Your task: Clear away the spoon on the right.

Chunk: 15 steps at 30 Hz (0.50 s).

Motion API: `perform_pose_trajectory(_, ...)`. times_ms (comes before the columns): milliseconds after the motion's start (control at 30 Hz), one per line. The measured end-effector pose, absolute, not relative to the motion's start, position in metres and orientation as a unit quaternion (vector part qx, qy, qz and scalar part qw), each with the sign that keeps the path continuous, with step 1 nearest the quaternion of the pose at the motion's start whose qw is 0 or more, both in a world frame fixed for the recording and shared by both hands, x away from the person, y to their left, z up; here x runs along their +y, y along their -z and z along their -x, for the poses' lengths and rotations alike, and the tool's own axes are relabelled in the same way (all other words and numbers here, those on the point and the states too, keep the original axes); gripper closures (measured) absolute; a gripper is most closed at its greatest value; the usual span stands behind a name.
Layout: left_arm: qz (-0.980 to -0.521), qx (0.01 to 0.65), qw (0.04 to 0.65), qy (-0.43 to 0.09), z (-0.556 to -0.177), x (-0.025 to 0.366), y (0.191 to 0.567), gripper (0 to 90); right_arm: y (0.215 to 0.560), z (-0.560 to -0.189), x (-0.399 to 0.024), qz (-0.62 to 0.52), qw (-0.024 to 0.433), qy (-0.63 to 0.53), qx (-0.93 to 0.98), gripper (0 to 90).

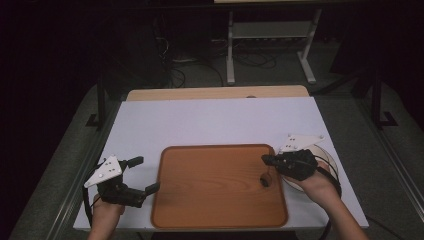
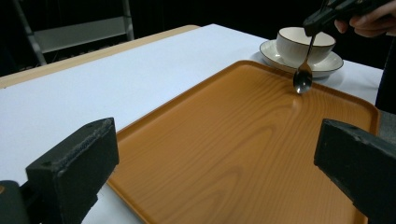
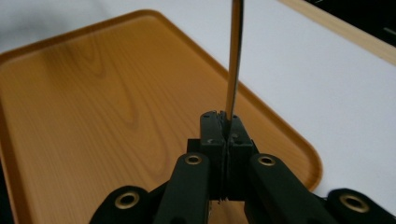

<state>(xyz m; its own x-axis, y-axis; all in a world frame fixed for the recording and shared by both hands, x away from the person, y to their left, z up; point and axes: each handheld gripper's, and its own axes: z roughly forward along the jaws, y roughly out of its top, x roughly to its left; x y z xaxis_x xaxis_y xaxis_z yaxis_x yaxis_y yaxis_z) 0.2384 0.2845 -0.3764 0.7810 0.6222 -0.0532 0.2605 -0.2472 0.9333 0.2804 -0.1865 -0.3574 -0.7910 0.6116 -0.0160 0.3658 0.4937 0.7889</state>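
Clamped in the right tongs (image 3: 223,133), the spoon (image 2: 303,77) should sink bowl-first onto the tray (image 2: 243,154) before release, while the left tongs (image 1: 137,175) wait apart.

High view: fixed overhead, on the person's side, facing forward and down; takes in the whole white table (image 1: 215,117), the wooden tray (image 1: 220,187) and floor beyond. Left gripper view: low, close above the table at the tray's left edge, looking across the tray (image 2: 243,140) toward the cup and saucer (image 2: 303,49). Right gripper view: very near, looking steeply down onto the tray (image 3: 93,107) and table. Shared by all three: the tray and white table surface.
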Motion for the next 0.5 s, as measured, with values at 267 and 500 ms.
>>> perform_pose_trajectory(267, -0.774, 0.285, 0.541, -0.166, -0.238, 0.284, 0.376, 0.0, 0.363, -0.28, -0.179, -0.278, 0.143, -0.403, 0.86, 88.2)
perform_pose_trajectory(500, -0.775, 0.285, 0.54, -0.166, -0.238, 0.283, 0.376, 0.0, 0.364, -0.285, -0.171, -0.272, 0.142, -0.403, 0.862, 88.2)
